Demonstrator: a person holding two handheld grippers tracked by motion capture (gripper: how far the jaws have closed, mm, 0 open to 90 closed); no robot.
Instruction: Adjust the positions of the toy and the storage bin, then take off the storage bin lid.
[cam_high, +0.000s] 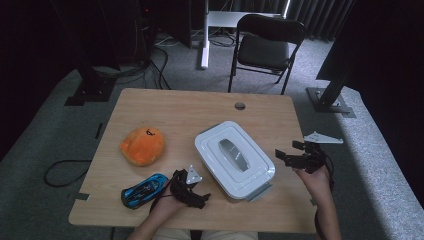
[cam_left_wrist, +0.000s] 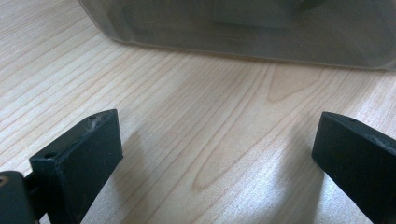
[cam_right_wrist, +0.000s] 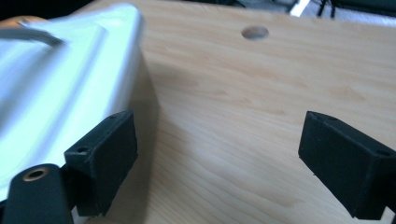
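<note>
- White rectangular plastic box with a grey handle set in its lid (cam_high: 235, 159) sits a bit right of the middle of the light wooden worktop (cam_high: 175, 107), turned at an angle so one corner points toward the near edge. Lid is on, and a grey latch tab sticks out at that near corner.
- Right gripper (cam_high: 292, 156) is just off the box's right side, held above the worktop and not touching the box as far as I can see. In the right gripper view (cam_right_wrist: 217, 161) its jaws stand wide apart with nothing but bare wood between them, and the box's white wall sits right next to the left-hand jaw.
- Left gripper (cam_high: 197, 199) is low at the near edge, just beside the box's near-left side. Its own view (cam_left_wrist: 215, 154) shows the jaws spread wide too, empty, with the box's side wall across the far part of the picture.
- Blue and black toy car (cam_high: 145, 190) lies on the near left of the worktop, close to the left gripper, though I can't tell if they touch.
- Round orange plush toy (cam_high: 142, 145) sits farther back on the left, well apart from the box.
- Small round hole (cam_high: 240, 106) in the worktop near the far edge.
- Black folding chair (cam_high: 265, 47) stands on the floor beyond the far side.
</note>
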